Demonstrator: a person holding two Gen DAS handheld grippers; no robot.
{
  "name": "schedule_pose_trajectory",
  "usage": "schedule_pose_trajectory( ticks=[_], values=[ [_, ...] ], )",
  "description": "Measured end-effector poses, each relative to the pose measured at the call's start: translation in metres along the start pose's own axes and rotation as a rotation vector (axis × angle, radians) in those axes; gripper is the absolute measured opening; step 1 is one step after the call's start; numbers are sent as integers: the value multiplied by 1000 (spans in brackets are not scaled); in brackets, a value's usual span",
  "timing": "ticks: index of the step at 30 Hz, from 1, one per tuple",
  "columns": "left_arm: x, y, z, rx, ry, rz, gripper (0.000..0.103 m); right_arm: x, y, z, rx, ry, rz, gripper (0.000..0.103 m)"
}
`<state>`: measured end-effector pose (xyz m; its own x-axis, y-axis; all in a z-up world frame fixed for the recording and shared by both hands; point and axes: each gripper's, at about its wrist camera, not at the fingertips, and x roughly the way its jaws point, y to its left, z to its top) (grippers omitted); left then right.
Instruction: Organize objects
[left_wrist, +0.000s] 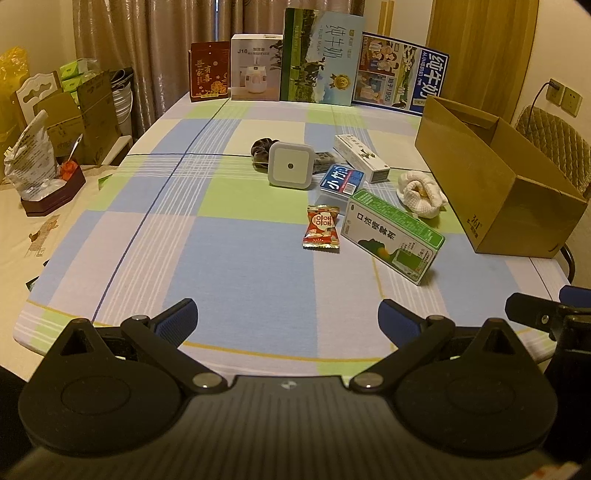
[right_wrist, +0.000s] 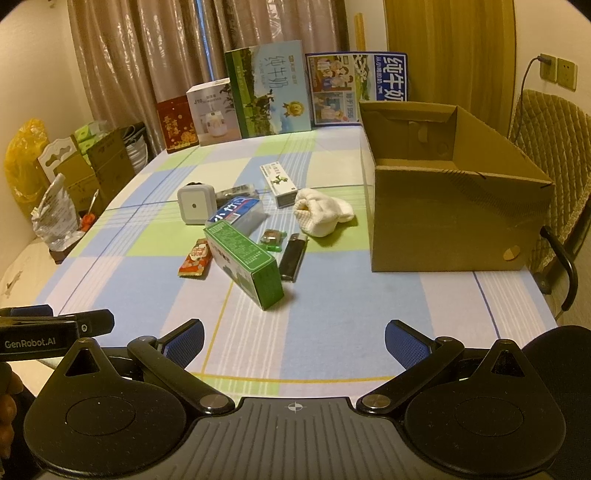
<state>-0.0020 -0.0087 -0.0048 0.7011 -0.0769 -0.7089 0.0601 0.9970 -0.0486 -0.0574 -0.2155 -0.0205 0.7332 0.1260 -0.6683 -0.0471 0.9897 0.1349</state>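
Brown curtains (right_wrist: 147, 55) hang behind the checked-cloth table (right_wrist: 332, 295), a quilted chair (right_wrist: 554, 147) beside it.

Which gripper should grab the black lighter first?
Probably the right gripper: open, with the black lighter just ahead. From the left gripper, the green rectangular carton hides it. The open brown cardboard box stands rightward.
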Motion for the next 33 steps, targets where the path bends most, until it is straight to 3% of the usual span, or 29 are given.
schedule_pose_trajectory(
  ticks=[33],
  values=[
    [1,-2,0,2,2,-4,102,2,1,1,0,6,1,101]
  ],
)
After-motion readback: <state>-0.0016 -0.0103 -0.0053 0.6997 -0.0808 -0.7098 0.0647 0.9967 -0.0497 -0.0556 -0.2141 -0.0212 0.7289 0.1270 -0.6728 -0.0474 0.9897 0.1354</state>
